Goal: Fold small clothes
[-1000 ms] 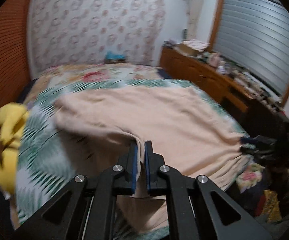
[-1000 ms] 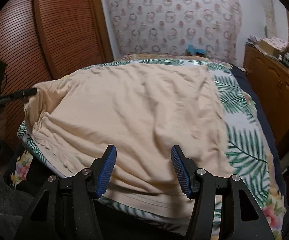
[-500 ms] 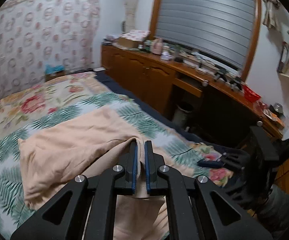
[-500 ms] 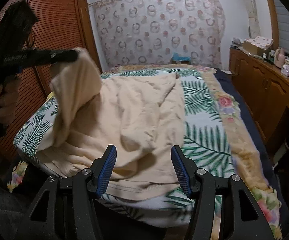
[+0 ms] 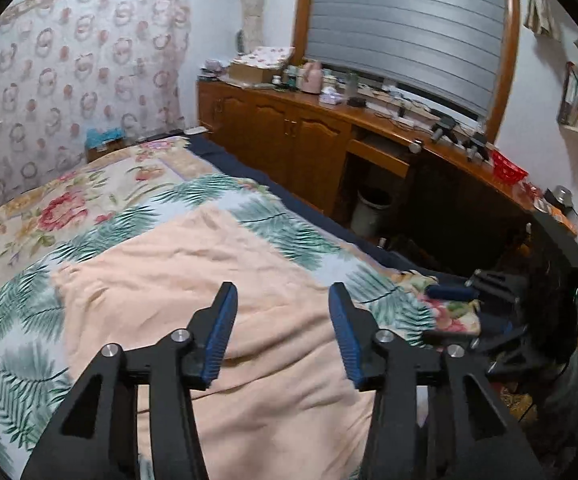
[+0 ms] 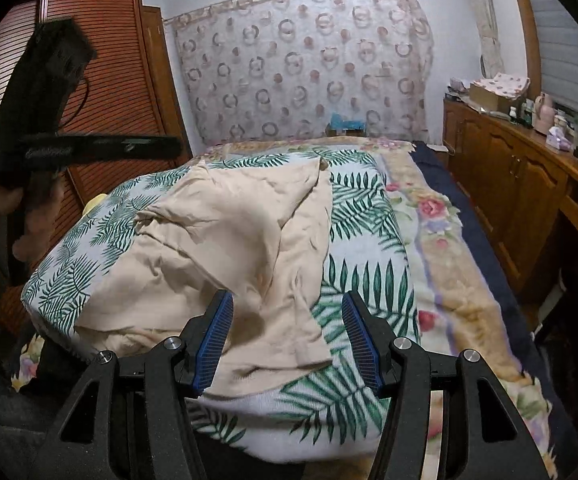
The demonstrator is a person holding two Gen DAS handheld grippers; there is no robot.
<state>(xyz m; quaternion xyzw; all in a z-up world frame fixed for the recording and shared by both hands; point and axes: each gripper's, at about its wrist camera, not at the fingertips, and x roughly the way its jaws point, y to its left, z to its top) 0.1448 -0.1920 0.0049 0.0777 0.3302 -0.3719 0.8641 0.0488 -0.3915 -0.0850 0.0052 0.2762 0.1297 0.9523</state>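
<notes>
Nearby, a wooden cabinet (image 5: 305,148) flanks the bed (image 5: 101,204).

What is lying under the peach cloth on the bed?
Under the peach cloth lies a bedspread with green palm leaves, and a floral blanket shows at the edges. The cloth is folded over itself, so its lower layer and anything beneath are hidden.

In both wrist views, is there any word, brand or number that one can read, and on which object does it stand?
None can be read.
Pale lettering on the left gripper: too blurred.
Items on the wooden counter: too small to show any text.
</notes>
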